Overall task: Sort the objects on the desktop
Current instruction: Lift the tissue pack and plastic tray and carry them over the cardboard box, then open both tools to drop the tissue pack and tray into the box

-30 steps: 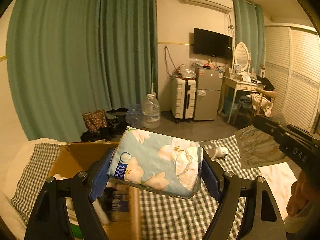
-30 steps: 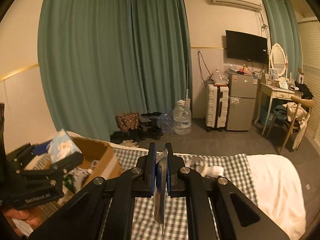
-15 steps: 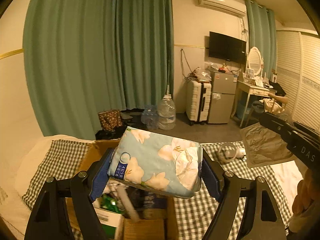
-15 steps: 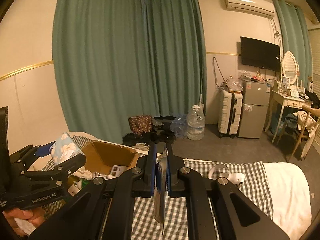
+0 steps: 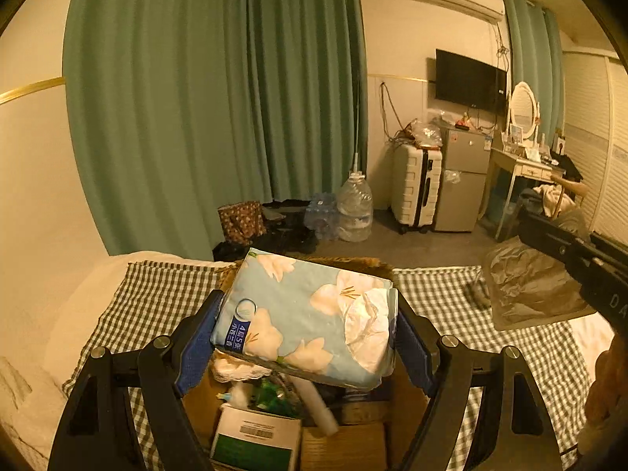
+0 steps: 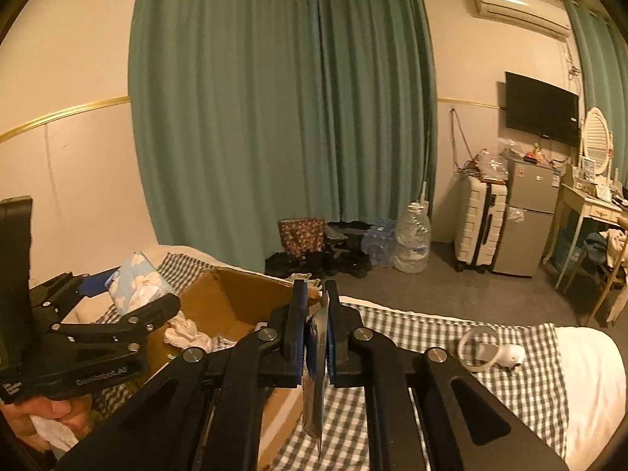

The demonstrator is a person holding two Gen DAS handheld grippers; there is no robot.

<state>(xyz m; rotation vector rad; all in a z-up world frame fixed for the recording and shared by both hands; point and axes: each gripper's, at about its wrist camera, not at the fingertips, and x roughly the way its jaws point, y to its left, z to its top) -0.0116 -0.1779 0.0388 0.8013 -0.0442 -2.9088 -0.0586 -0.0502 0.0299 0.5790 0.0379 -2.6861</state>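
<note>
Tissue pack (image 5: pixel 310 314), floral blue, sits at lower centre of the left wrist view, squeezed between the pads of the left claw (image 5: pixel 306 337) above the open cardboard box (image 6: pixel 231 302) on the checked bed cover (image 5: pixel 157 294). Being soft and bulky, it could sag out or catch the box rim. The right claw (image 6: pixel 314 329) pinches a thin foil pouch (image 5: pixel 526 282) by one edge; it could slip free.

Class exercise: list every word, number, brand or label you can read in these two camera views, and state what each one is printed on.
"GenRobot.AI": on the left gripper body, faint.
"DA", cut off at the picture's edge: on the right gripper's body in the left wrist view.
"4" and "5", with Chinese characters too small to read: blue label on the tissue pack.
Barcode label on the white box in the cardboard box: too blurred to read.
</note>
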